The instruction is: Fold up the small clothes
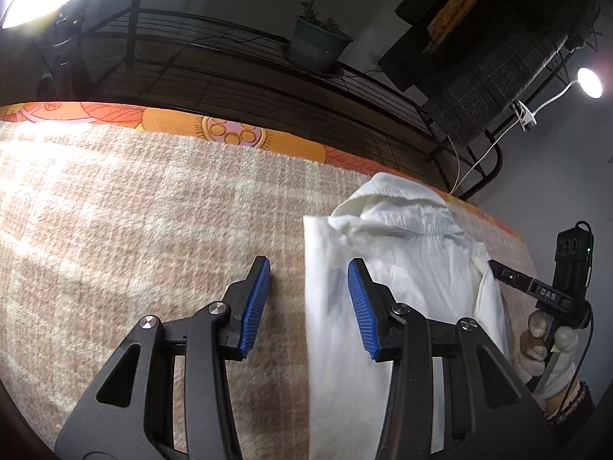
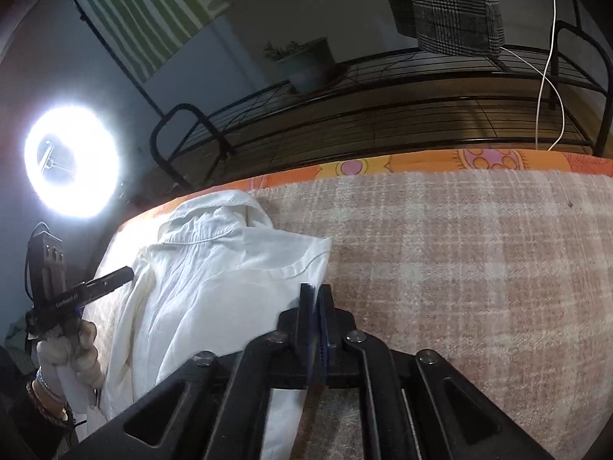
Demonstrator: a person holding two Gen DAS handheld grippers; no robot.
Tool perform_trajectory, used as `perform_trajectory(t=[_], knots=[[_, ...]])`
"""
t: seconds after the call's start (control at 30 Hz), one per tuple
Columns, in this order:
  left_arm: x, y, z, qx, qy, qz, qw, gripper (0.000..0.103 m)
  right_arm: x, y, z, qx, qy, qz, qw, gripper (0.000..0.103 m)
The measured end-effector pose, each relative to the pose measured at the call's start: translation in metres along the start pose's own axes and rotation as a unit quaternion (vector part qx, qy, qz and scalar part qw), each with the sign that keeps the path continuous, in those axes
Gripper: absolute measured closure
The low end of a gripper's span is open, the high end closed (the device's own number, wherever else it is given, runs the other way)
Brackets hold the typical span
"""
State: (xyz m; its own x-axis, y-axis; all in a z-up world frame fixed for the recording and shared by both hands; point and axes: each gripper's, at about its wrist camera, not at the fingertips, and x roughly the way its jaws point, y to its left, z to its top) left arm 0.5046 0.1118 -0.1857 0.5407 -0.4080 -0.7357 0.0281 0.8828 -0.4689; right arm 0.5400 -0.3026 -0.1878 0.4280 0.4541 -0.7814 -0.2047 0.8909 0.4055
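Note:
A small white collared shirt (image 1: 398, 268) lies on a beige checked blanket (image 1: 134, 230), its collar toward the far edge. My left gripper (image 1: 308, 272) is open just above the shirt's straight left edge, one blue pad (image 1: 254, 306) over the blanket, the other over the cloth. In the right wrist view the shirt (image 2: 214, 280) lies to the left. My right gripper (image 2: 316, 295) is shut with nothing visibly held, beside the shirt's right edge. The right gripper also shows in the left wrist view (image 1: 498, 268) at the shirt's right side.
An orange patterned sheet (image 1: 230, 132) borders the blanket's far edge. Behind it stands a black metal rack (image 1: 230, 61) with a potted plant (image 1: 318, 42) and a checked cloth (image 1: 498, 76). A ring light (image 2: 71, 161) glares at left. A white cable (image 2: 548, 76) hangs at right.

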Motion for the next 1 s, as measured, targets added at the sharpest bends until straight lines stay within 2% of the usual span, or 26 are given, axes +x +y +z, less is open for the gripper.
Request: perform_trajectory(t=[0.03, 0.07, 0.13, 0.17, 0.2, 0.23, 0.27, 0.33, 0.5, 0.83, 1.0], knots=[[0.003, -0.001, 0.002, 0.000, 0.002, -0.005, 1.0000, 0.060, -0.002, 0.000, 0.002, 0.004, -0.006, 0.003, 1.000, 0.068], [0.006, -0.004, 0.004, 0.004, 0.003, -0.008, 1.0000, 0.060, -0.004, -0.001, 0.004, 0.007, -0.013, 0.001, 1.000, 0.063], [0.011, -0.010, 0.007, 0.016, 0.004, -0.004, 0.9999, 0.062, -0.001, 0.001, 0.008, 0.007, -0.010, 0.003, 1.000, 0.066], [0.013, -0.013, 0.008, 0.024, 0.005, -0.007, 0.9997, 0.087, 0.003, 0.002, 0.009, 0.005, -0.005, 0.005, 1.000, 0.072], [0.018, -0.016, 0.008, 0.032, 0.016, -0.008, 0.9993, 0.100, 0.007, 0.004, 0.010, 0.000, 0.001, 0.008, 1.000, 0.076], [0.021, -0.019, 0.007, 0.039, 0.018, -0.001, 0.9991, 0.101, 0.010, 0.007, 0.010, -0.007, 0.006, 0.008, 1.000, 0.086], [0.020, -0.023, 0.007, 0.048, 0.012, 0.005, 0.9988, 0.101, 0.013, 0.009, 0.010, -0.013, 0.010, 0.014, 1.000, 0.103], [0.015, -0.025, 0.007, 0.047, 0.004, 0.001, 0.9989, 0.102, 0.014, 0.013, 0.011, -0.016, 0.012, 0.018, 1.000, 0.103], [-0.008, -0.026, 0.013, 0.034, -0.020, -0.017, 0.9991, 0.103, -0.008, 0.019, 0.014, -0.026, -0.018, 0.031, 0.999, 0.103], [-0.079, -0.057, 0.007, 0.078, -0.054, -0.049, 0.9943, 0.103, -0.071, 0.036, 0.013, -0.044, -0.062, 0.057, 0.995, 0.103], [-0.111, -0.070, -0.001, 0.107, -0.061, -0.048, 0.9912, 0.103, -0.106, 0.050, 0.005, -0.059, -0.076, 0.064, 0.993, 0.103]])
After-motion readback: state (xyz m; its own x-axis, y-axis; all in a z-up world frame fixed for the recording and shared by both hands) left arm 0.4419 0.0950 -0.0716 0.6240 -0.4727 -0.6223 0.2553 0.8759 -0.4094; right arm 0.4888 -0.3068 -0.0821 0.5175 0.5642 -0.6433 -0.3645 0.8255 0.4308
